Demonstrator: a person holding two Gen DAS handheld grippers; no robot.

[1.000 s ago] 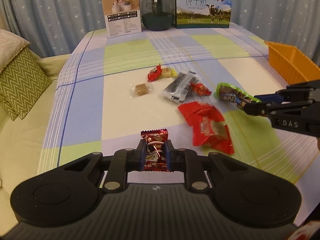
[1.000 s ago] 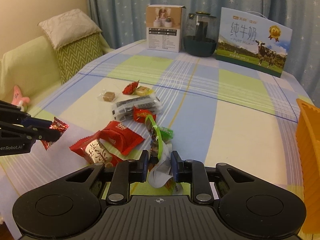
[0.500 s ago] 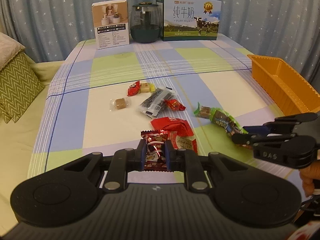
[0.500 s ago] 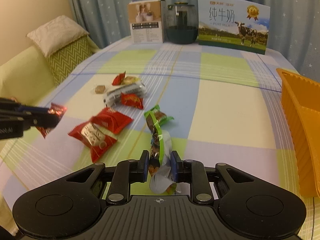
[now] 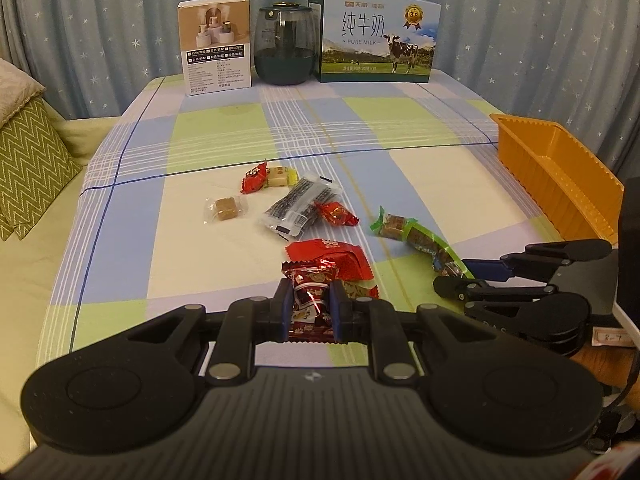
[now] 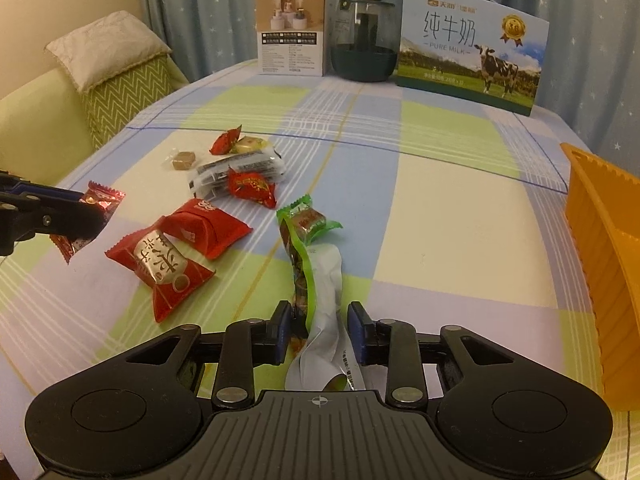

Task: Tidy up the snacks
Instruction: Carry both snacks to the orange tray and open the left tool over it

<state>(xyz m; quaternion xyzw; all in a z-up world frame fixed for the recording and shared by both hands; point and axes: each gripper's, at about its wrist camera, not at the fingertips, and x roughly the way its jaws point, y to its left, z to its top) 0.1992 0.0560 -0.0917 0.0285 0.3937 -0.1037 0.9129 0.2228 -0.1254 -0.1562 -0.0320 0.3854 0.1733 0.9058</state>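
Red candy (image 5: 310,280) is clamped tight in your left gripper (image 5: 309,304), out by the near left of the pile. Your right gripper (image 6: 320,332) has just been easing apart, with the green packet (image 6: 308,264) loose between its jaws. The orange tray (image 6: 600,240) hugs the right edge, with bare cloth (image 6: 460,220) all the way across to it

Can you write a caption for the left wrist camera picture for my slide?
Left gripper shut on a dark red foil candy above the checked tablecloth.
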